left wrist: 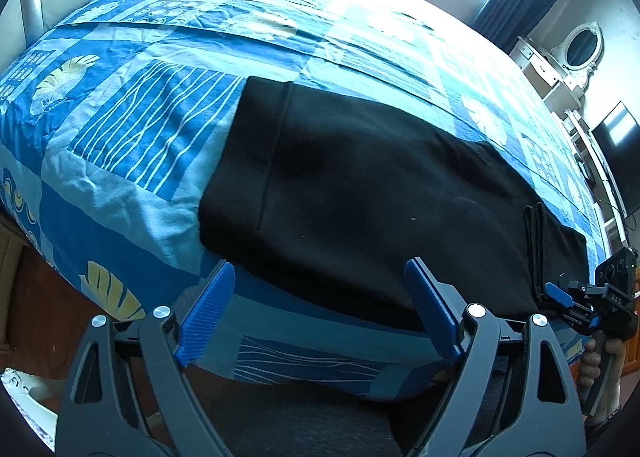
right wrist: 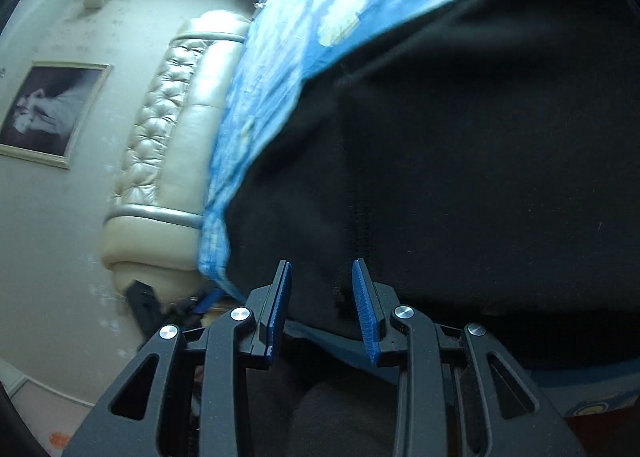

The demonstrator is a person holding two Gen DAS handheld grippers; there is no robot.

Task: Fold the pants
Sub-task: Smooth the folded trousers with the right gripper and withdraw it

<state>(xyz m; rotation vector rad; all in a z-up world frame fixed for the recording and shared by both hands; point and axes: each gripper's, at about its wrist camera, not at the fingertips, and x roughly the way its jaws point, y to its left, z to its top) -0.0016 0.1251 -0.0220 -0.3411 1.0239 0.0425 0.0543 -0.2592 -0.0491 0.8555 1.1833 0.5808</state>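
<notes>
The pants [left wrist: 360, 193] are laid folded across the bed [left wrist: 132, 129], long axis left to right, waistband left. The left claw [left wrist: 320, 309] is spread wide; the right claw [right wrist: 322, 309] is parted, nothing pinched. A headboard [right wrist: 176, 117] is seen.

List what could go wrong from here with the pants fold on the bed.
1. The right tool has black cloth between its pads, but they do not look clamped. It may catch only some of the stacked hem edges, and the layers would splay.
2. The left tool hangs wide open over the near edge of the pants. Closing there could pinch the bedsheet too.
3. The pants lie near the bed's edge, so a drag may pull them off.
</notes>
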